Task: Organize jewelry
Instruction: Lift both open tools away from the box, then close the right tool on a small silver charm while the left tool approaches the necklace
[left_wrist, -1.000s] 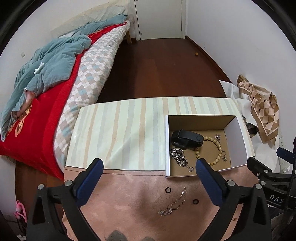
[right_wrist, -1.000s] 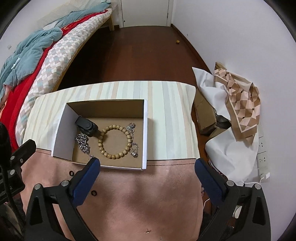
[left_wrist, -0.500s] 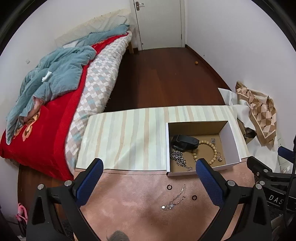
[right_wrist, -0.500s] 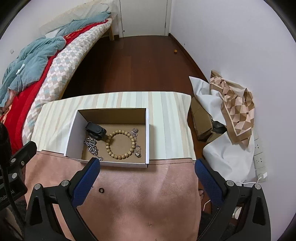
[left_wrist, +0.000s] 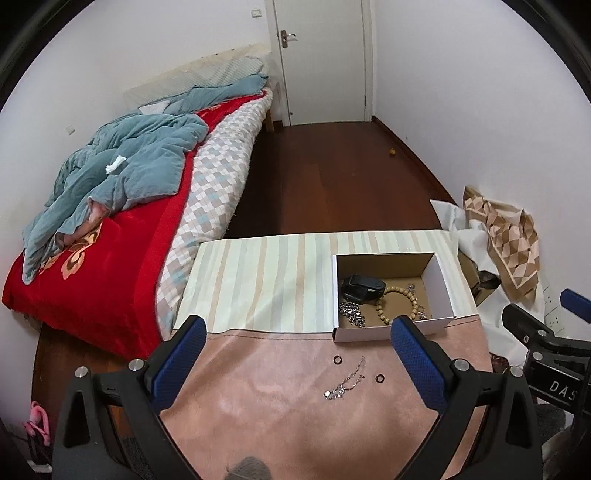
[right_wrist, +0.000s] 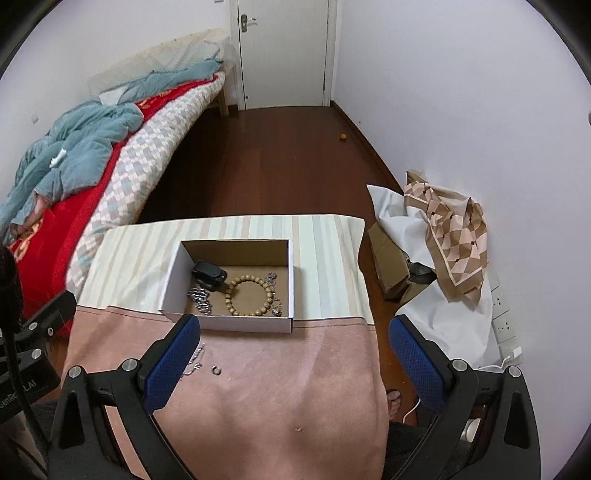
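A white cardboard box (left_wrist: 441, 275) (right_wrist: 171, 275) stands on the table and holds a wooden bead bracelet (left_wrist: 400, 293) (right_wrist: 249, 297), a black case (left_wrist: 362, 286) (right_wrist: 208, 275) and a silver chain (left_wrist: 352, 314) (right_wrist: 199, 301). On the pink cloth (left_wrist: 277, 387) (right_wrist: 295, 369) in front of the box lie a thin silver chain (left_wrist: 345, 380) (right_wrist: 194, 363) and two small dark rings (left_wrist: 337, 359) (left_wrist: 379, 378); one ring shows in the right wrist view (right_wrist: 216, 370). My left gripper (left_wrist: 295, 354) is open and empty, above the cloth. My right gripper (right_wrist: 295, 354) is open and empty too.
A striped cloth (left_wrist: 266, 280) covers the table's far half. A bed (left_wrist: 110, 221) with a red cover and blue blanket stands to the left. A patterned scarf on white bags (right_wrist: 450, 229) lies at the right wall. Dark wood floor (right_wrist: 266, 166) leads to a door.
Both grippers have risen and pulled back from the table, so the box and jewelry look smaller and more of the room shows. Both stay open. The jewelry has not moved.
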